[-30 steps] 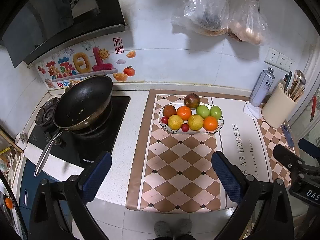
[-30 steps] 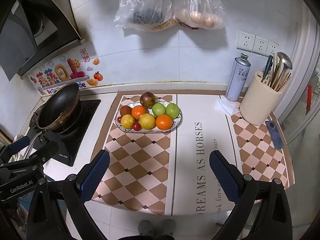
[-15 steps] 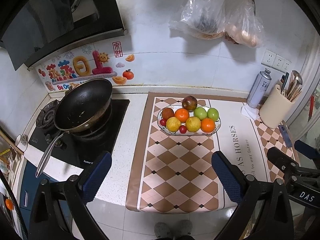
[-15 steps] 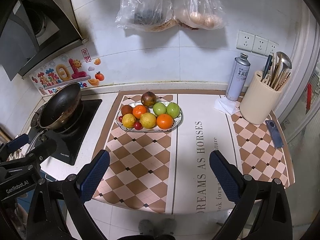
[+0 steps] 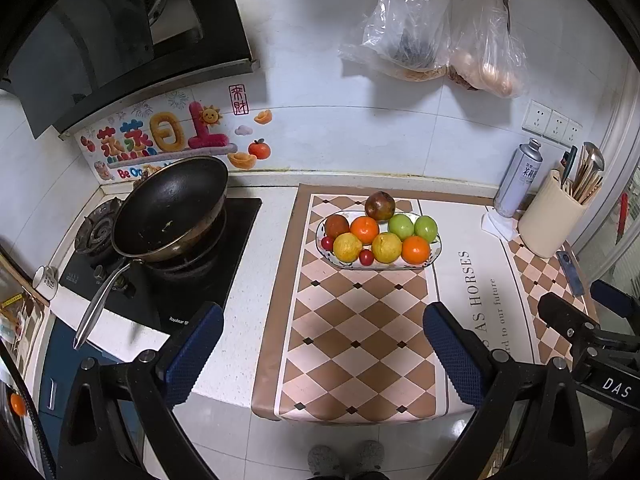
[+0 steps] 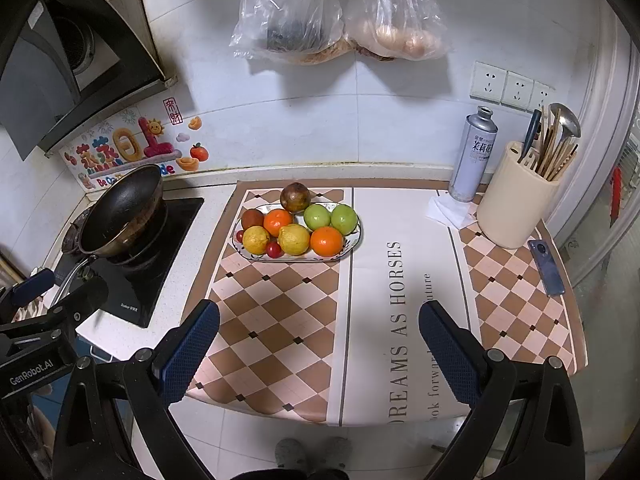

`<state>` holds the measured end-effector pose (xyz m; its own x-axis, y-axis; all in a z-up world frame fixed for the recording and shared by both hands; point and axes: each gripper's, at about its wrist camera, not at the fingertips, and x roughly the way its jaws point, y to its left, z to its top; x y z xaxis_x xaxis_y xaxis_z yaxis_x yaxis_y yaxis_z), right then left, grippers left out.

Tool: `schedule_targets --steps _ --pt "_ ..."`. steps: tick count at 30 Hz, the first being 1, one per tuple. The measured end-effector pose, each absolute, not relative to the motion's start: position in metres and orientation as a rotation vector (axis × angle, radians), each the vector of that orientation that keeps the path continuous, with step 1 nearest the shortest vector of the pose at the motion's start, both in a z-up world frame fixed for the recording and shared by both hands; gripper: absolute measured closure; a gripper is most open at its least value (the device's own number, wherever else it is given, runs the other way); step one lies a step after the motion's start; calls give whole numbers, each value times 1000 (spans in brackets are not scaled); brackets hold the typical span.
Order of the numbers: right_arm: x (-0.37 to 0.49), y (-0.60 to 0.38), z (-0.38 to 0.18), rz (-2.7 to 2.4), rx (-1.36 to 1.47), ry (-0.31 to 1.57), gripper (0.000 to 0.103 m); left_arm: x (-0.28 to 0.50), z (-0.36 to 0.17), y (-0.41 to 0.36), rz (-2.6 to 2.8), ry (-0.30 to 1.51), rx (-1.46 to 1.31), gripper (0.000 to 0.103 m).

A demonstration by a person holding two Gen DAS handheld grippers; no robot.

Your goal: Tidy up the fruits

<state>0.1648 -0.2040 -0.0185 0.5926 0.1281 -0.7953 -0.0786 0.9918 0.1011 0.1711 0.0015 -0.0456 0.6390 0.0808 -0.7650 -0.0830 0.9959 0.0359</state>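
Fruit plate (image 6: pixel 356 236): oval, long axis left-right, on checkered mat (image 6: pixel 280 320), kitchen counter. Left gripper (image 5: pixel 322 344) and right gripper (image 6: pixel 318 340) both spread, empty.

A white tiled wall (image 6: pixel 360 120) backs a pale counter (image 5: pixel 256 280) covered by a checkered mat (image 6: pixel 280 312). A black range hood (image 5: pixel 100 40) hangs over the stove (image 5: pixel 168 280). Sockets (image 6: pixel 508 88) sit on the wall; the floor (image 6: pixel 256 436) is pale tile.
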Motion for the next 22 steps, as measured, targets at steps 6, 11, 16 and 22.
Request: schedule_targets --steps 6,11,16,22 --pt "162 -208 -17 120 59 927 1 169 -46 2 93 872 -4 1" --pt "162 -209 -17 122 58 928 1 169 -46 2 95 873 -6 1" --pt "163 -209 -17 122 61 931 1 168 -46 1 94 873 -6 1" --pt "160 -215 -15 119 62 929 1 162 -44 -1 95 870 -16 1"
